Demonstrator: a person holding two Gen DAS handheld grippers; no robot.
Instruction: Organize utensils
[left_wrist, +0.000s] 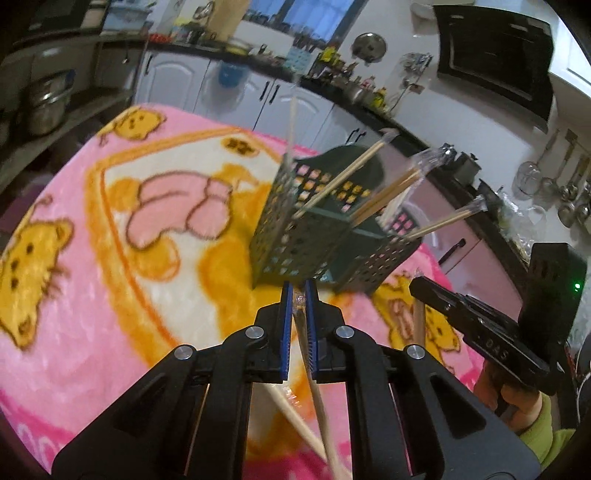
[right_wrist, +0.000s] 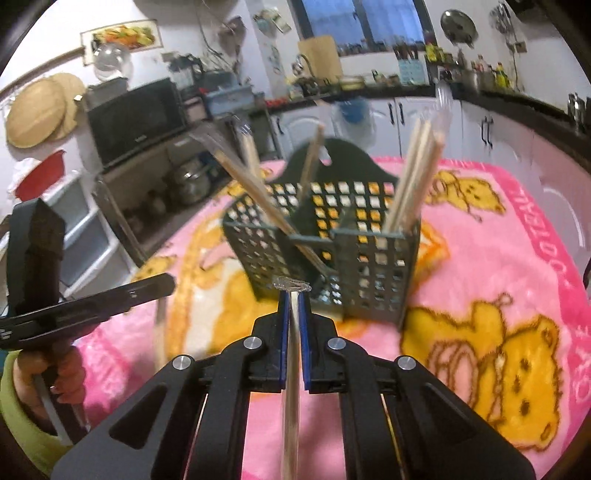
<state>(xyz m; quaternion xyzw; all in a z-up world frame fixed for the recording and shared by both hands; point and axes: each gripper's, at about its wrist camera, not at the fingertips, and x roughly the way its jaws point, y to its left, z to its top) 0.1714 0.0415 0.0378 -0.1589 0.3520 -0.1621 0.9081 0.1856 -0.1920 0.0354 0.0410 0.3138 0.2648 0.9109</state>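
Kitchen background: white cabinets under a dark counter, microwave (right_wrist: 135, 116) on a shelf unit, range hood (left_wrist: 495, 62) on the wall. Work surface is a pink blanket (left_wrist: 74, 302) with yellow cartoon bears.

Dark green perforated utensil caddy (right_wrist: 332, 236) stands upright on the blanket, split into compartments. Several wrapped chopstick pairs (right_wrist: 413, 173) already stand in it, leaning out at angles; wrapper ends stick up clear of the rim. One group sits in the right-hand compartment in the right wrist view, another pair leans left across the divider.

Left gripper (left_wrist: 298, 295): jaws clamped on a wrapped chopstick pair (left_wrist: 321, 406), crinkled wrapper tip poking out at the fingertips, sticks trailing back under the gripper. Tips sit just short of the caddy's near wall in that view, not touching it.

Right gripper (right_wrist: 293, 295): clenched on another wrapped pair of chopsticks (right_wrist: 291, 387), wrapper end bunched at the fingertips, sticks running straight back between the blue pads (right_wrist: 303, 332). Also near the caddy's front, apart from it.

Each gripper shows in the other's view, held by a hand (right_wrist: 62, 373) with a lime-green sleeve (left_wrist: 546, 439).
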